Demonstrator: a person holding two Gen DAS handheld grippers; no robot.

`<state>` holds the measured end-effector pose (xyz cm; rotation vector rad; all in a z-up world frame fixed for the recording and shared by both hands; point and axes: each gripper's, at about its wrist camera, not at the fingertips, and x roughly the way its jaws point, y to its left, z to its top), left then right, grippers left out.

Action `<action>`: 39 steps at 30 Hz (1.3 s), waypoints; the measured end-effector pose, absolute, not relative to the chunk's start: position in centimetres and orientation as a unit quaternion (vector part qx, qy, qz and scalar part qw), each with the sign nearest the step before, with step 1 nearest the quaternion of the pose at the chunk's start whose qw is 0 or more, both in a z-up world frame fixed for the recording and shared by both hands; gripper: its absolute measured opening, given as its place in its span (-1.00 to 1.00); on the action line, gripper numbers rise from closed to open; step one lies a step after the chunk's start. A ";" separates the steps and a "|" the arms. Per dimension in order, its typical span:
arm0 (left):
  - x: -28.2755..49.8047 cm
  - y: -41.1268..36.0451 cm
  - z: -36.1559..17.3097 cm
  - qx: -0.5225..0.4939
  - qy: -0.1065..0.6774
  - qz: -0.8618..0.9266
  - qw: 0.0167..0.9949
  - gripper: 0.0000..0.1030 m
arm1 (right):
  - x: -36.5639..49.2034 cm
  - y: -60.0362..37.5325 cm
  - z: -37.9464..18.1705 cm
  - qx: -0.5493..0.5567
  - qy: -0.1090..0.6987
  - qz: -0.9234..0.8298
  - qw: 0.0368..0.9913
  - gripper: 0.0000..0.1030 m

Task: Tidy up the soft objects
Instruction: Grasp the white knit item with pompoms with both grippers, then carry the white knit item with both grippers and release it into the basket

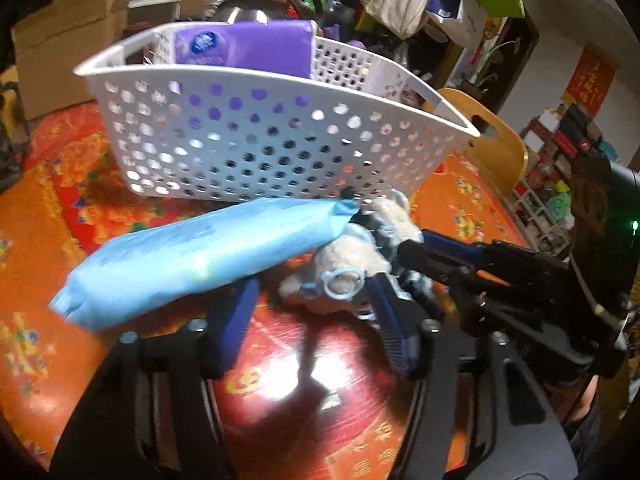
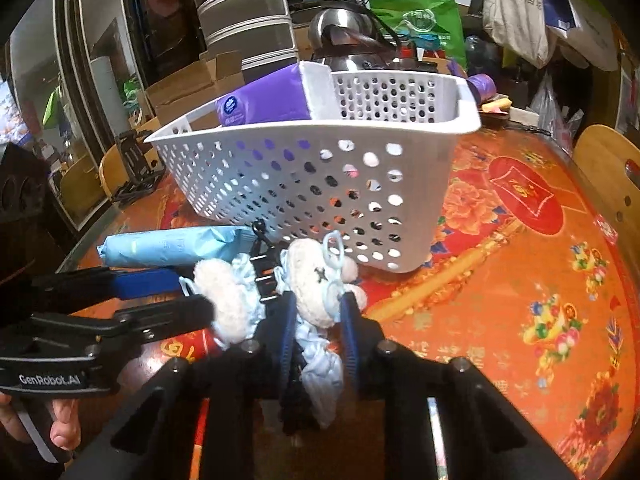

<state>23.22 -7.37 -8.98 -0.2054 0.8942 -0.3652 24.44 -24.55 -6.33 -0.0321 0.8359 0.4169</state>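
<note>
From my left wrist camera, my left claw (image 1: 312, 312) reaches over the red and orange flowered surface (image 1: 52, 216). Its two blue fingers (image 1: 236, 320) stand apart at a middling width; the light blue soft pack (image 1: 192, 256) lies across the tip of the left-hand finger, and the white plush toy (image 1: 344, 280) sits just ahead, near the other one. I cannot tell whether either pad presses on anything. The pack's far end meets the toy's fluffy body, right at the foot of the white perforated basket (image 1: 256, 136). A purple pack (image 1: 256, 48) stands inside the basket against its far wall. My right claw (image 1: 404, 252) comes in from the right of this view, its tips buried in the toy. A wooden chair back (image 1: 492, 140) rises behind the basket.

From my right wrist camera, my right claw (image 2: 318, 312) is drawn narrow and grips the plush toy (image 2: 316, 280): both blue fingers (image 2: 350, 332) press into its white and pale blue fluff, with a knitted blue part bunched between them. The toy lies on the surface (image 2: 520, 280) touching the basket (image 2: 304, 184) at its near bottom corner. The soft pack (image 2: 168, 246) lies to the left of the toy, along the basket's base. My left claw (image 2: 192, 296) enters from the left beside the toy, my hand (image 2: 60, 424) on its handle. The purple pack (image 2: 264, 96) leans over the basket's rim.
</note>
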 end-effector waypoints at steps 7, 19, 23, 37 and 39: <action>22.7 -9.1 -8.6 -0.064 0.413 -0.195 0.887 -0.62 | 23.7 -23.9 -6.6 -0.037 0.405 0.196 0.892 -0.81; 18.4 -7.8 -5.2 -0.059 0.347 -0.238 0.905 -0.63 | 19.3 -24.3 -3.3 -0.038 0.351 0.202 0.913 -0.86; 16.7 -6.6 -3.3 -0.062 0.322 -0.250 0.911 -0.63 | 17.8 -24.2 -1.5 -0.040 0.329 0.208 0.920 -0.86; 13.1 -3.9 2.0 -0.061 0.278 -0.254 0.924 -0.63 | 16.0 -23.1 3.3 -0.049 0.287 0.227 0.929 -0.86; 13.3 -3.9 2.6 -0.061 0.275 -0.254 0.925 -0.63 | 16.1 -23.1 3.9 -0.049 0.283 0.228 0.930 -0.86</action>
